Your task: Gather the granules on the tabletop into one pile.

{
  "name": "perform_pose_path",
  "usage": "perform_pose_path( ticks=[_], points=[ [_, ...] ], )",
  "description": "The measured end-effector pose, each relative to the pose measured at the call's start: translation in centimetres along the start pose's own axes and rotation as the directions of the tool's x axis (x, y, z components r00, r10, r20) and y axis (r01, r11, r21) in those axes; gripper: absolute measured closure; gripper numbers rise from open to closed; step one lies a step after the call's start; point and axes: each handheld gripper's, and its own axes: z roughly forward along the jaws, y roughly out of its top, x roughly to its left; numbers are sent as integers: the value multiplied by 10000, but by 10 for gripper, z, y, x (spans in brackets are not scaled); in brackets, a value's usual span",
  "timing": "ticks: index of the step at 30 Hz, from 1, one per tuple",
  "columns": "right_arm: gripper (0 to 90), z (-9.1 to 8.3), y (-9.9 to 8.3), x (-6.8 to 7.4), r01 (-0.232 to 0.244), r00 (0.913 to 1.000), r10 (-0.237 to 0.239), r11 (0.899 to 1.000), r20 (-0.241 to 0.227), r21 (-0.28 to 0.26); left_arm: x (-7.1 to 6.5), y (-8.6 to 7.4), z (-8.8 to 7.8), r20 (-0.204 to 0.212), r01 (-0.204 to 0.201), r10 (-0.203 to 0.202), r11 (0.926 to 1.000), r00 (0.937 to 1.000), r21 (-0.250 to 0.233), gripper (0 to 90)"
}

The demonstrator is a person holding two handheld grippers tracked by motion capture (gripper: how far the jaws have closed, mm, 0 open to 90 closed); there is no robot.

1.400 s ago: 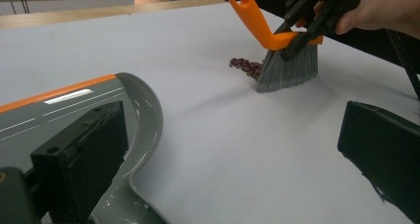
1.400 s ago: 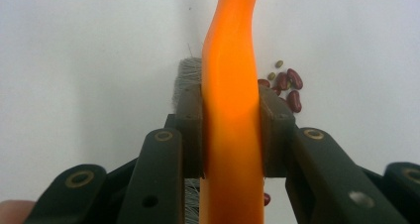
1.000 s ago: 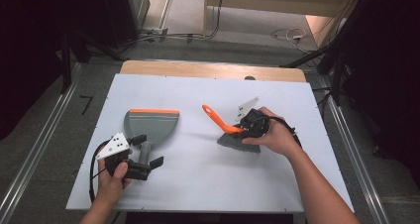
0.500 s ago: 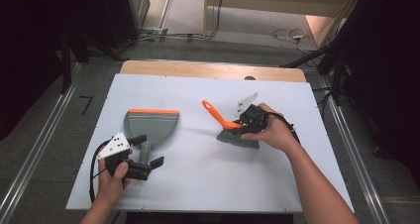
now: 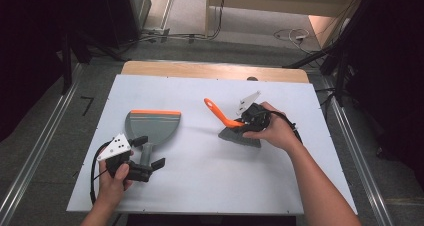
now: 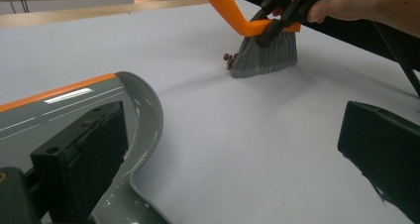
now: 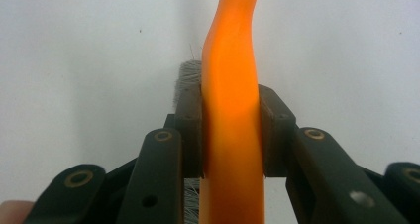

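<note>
Orange-handled and grey-bristled, the brush (image 5: 235,128) stood on the white counter (image 5: 200,196) from above, the right gripper (image 5: 252,120) clamped on its handle, the dustpan (image 5: 150,128) well apart to its left. The left gripper (image 5: 137,168) lay at the dustpan's handle. Its own camera showed the jaws wide, one beside the dustpan (image 6: 124,135), and small dark crumbs (image 6: 229,58) touching the bristles. The right gripper's camera showed both pads pressing the handle (image 7: 230,135). A hasty stroke could scatter crumbs past the unheld pan.
</note>
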Motion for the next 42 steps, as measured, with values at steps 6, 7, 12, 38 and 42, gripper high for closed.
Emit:
perform_pose_path(
  ticks=[6, 7, 12, 38, 42],
  points=[
    [672, -2, 3, 4, 179, 9998, -179, 9998, -92, 1, 1, 0, 0, 1, -17, 17, 10000, 10000, 27, 0],
    [673, -3, 3, 6, 128, 9998, -127, 9999, -149, 78, 1, 0, 0, -2, -19, 19, 10000, 10000, 23, 0],
    [676, -8, 3, 13, 120, 9999, -117, 9996, -115, 265, 0, 0, 1, 8, -33, 33, 10000, 10000, 33, 0],
    [678, -77, -63, 37, -3729, 9221, 3868, 8966, 124, -2388, 0, 0, 0, -162, -70, 69, 10000, 9998, -65, 0],
    [678, -81, -84, 43, -4238, 8982, 4395, 8644, -25, -2706, 1, 0, -3, -289, -57, 51, 9998, 9996, -207, 0]
  ],
)
